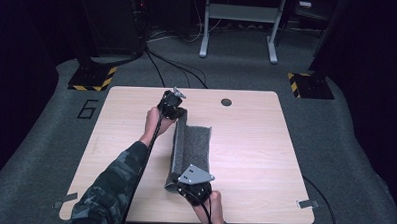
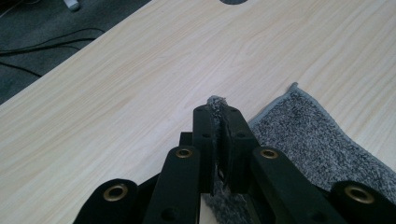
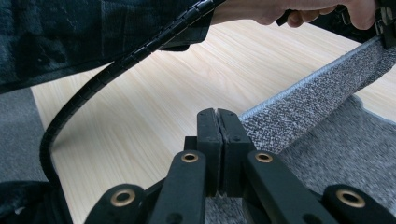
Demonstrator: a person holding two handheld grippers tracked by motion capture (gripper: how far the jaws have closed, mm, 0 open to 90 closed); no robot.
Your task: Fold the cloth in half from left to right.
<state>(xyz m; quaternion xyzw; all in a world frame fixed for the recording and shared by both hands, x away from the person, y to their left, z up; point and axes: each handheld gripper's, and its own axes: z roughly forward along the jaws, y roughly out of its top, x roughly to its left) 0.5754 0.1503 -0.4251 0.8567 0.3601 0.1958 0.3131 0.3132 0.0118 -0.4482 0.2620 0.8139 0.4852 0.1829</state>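
Now one grey towel (image 1: 191, 144) lies on the table (image 1: 250, 144), its edge lifted between two grippers: left gripper (image 2: 218, 114) pinches the far corner, right gripper (image 3: 217, 122) pinches the near corner, both closed tight.

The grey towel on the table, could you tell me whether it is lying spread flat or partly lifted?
Partly lifted: the grey towel has its left edge raised between both shut grippers, left and right; the rest lies on the table.
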